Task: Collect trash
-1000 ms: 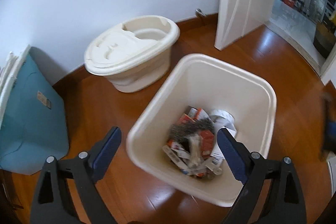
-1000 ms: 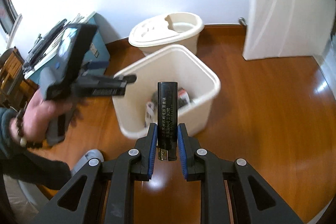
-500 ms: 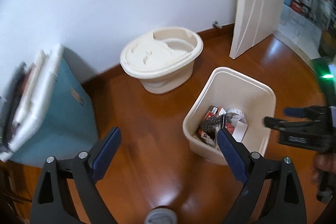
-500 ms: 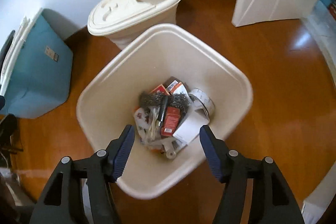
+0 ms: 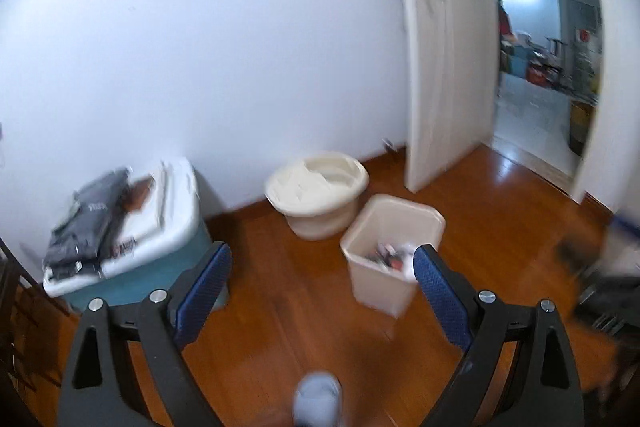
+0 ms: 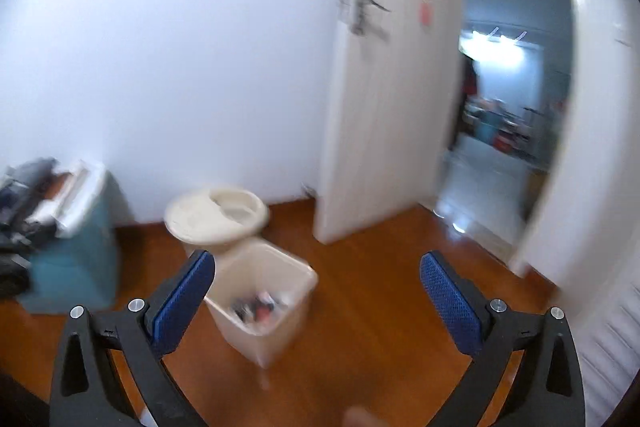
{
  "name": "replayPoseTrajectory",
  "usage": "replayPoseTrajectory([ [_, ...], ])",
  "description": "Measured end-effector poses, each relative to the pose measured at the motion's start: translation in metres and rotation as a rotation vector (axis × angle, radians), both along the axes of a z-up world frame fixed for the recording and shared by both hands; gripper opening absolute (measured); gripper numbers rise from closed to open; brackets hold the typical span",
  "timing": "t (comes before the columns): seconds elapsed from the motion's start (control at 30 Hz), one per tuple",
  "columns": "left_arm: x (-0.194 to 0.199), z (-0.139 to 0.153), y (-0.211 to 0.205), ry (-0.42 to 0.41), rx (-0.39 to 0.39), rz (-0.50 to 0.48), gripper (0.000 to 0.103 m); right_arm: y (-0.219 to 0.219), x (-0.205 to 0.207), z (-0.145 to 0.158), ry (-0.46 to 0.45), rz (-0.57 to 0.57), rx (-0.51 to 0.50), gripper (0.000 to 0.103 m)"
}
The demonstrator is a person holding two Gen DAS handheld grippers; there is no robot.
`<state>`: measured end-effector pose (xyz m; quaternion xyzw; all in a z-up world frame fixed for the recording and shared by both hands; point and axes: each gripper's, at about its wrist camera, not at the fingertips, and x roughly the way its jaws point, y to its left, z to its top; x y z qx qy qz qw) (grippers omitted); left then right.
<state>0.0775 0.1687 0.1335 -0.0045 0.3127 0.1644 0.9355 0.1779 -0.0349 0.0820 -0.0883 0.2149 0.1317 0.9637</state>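
Note:
A cream waste bin [image 5: 380,287] stands on the wooden floor with mixed trash [image 5: 390,253] lying in it. My left gripper [image 5: 323,253] hangs high above the floor, well back from the bin, open and empty. In the right wrist view the same bin [image 6: 256,331] and its trash [image 6: 258,305] lie below and ahead. My right gripper [image 6: 317,260] is also far above the bin, its jaws opening wide with nothing between them. Both views are blurred by motion.
A round cream tub [image 5: 318,187] sits behind the bin by the white wall. A teal box [image 5: 132,279] with a white lid and dark items on top stands to the left. A white door [image 6: 380,107] is ajar beside a doorway [image 6: 500,167] on the right.
The right gripper, shut on a black cylinder a second ago, opened over the bin and is empty. Both grippers have risen and drawn back, so the bin looks smaller.

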Motion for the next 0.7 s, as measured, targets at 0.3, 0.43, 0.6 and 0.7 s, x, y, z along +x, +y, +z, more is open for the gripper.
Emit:
replayPoseTrajectory([
  [0.3,-0.096,-0.032,-0.059,0.126,-0.017,-0.146,0.093,-0.060,-0.121,-0.027,0.217,0.102,-0.003,0.103],
  [0.43,-0.121,-0.036,-0.063,0.138,-0.068,-0.140,0.093,-0.083,-0.169,-0.032,0.239,0.109,-0.025,0.103],
  [0.6,-0.134,-0.026,-0.063,0.126,-0.073,-0.115,0.093,-0.082,-0.216,-0.029,0.218,0.124,-0.032,0.103],
  [0.7,-0.137,-0.022,-0.063,0.129,-0.077,-0.108,0.093,-0.078,-0.221,-0.032,0.243,0.131,-0.035,0.103],
])
